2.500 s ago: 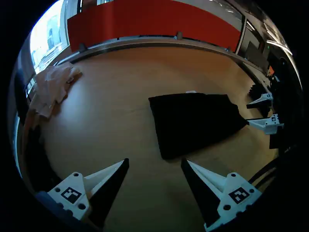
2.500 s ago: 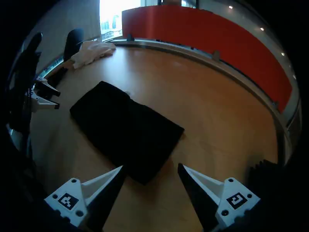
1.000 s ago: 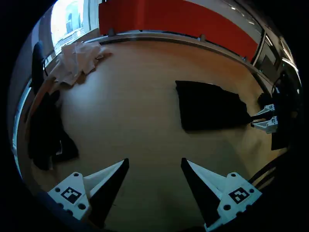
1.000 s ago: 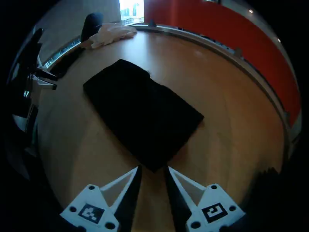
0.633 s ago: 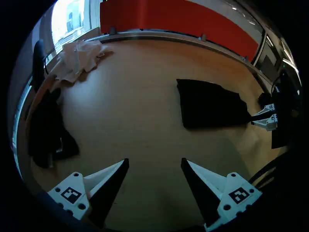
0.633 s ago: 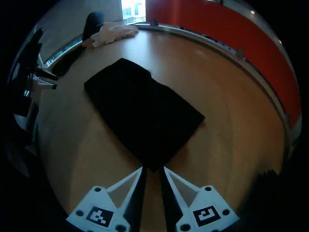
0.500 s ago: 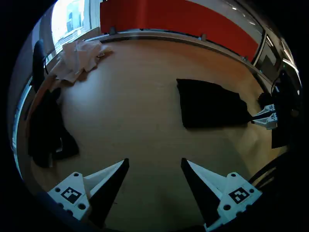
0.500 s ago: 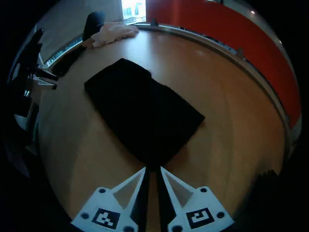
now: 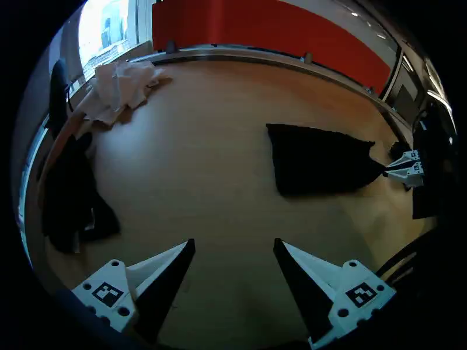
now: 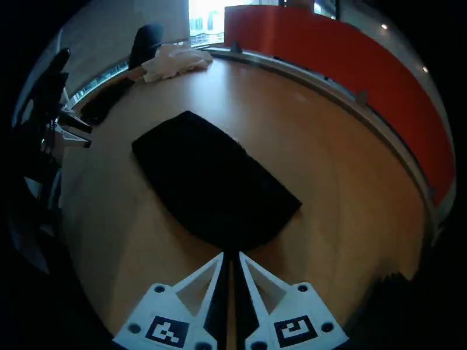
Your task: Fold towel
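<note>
A black towel point(image 9: 318, 160) lies on the wooden table point(image 9: 192, 175), to the right of the middle in the left gripper view. My right gripper point(image 10: 231, 258) is shut on its near corner, and the black towel point(image 10: 213, 181) spreads away from the fingertips, its near edge drawn up into a curve. The right gripper point(image 9: 403, 169) appears far off at the towel's right tip. My left gripper point(image 9: 232, 245) hangs open over bare wood, well short of the towel, with nothing between its fingers. The left gripper point(image 10: 73, 134) also shows at the table's left edge.
A pile of beige cloth point(image 9: 119, 87) lies at the far left corner of the table, near a dark chair point(image 10: 146, 38). A dark garment point(image 9: 73, 198) hangs over the left edge. A red partition point(image 9: 262, 29) runs behind the table's raised back rim.
My right gripper's fingers closed on the towel's near corner and drew it up, curving the near edge. The left gripper backed away from the towel earlier and has since held still.
</note>
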{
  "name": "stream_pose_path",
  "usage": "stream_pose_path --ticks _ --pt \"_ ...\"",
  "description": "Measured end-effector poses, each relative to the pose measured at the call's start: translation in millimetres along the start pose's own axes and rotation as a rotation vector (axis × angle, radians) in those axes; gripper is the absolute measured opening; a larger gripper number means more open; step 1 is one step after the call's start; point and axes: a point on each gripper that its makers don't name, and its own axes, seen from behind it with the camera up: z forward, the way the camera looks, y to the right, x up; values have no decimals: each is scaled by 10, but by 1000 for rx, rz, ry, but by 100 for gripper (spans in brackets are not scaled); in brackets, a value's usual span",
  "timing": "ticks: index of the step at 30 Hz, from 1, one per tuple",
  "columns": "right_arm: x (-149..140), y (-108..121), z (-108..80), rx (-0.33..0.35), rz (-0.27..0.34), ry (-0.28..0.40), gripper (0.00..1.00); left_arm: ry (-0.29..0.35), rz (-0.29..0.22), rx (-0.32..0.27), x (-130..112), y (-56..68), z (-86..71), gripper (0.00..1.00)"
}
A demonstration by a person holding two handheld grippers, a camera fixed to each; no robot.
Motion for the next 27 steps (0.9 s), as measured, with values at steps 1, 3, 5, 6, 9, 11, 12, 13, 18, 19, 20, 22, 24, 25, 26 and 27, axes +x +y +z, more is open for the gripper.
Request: stream_pose_path --ticks 1,3,5,6,9,11,12,13,18,19,20,22,24,25,26,27 --pt "38 6 -15 -2 -7 5 4 1 -1 0 3 -1 -3 100" --pt "117 16 -44 -5 -24 14 4 4 -2 -1 9 -2 -10 100" --pt "197 26 -71 -8 -42 23 4 6 -4 -1 17 -3 -19 100" --pt "230 29 -78 -9 -49 26 4 7 -6 -2 21 -3 -24 100" --pt "322 38 -95 -10 -71 35 4 11 -10 -2 33 -2 -40 100" --pt "369 45 -100 -11 -82 39 4 12 -13 -2 38 -1 -50 100" --pt "388 46 -102 -10 -86 41 4 12 -14 -2 40 -2 -53 100" --pt "407 46 -105 -9 -90 43 4 13 -15 -2 43 -3 -57 100" --pt "519 50 -134 -7 -112 57 4 17 -21 2 46 -16 -79 100" --pt "545 53 -142 -8 -117 60 4 18 -22 2 44 -20 -83 100" --pt "574 56 -151 -9 -123 64 4 18 -24 3 42 -24 -88 100" --pt "624 62 -177 -10 -132 69 4 20 -28 5 39 -34 -96 100" --pt "681 67 -209 -12 -140 76 4 22 -32 7 35 -41 -104 100" --pt "710 70 -227 -12 -143 81 4 23 -34 7 33 -43 -107 100" --pt "742 73 -248 -13 -147 86 4 23 -36 8 31 -45 -111 100" --pt "771 76 -268 -14 -151 90 4 24 -37 8 29 -44 -115 100"
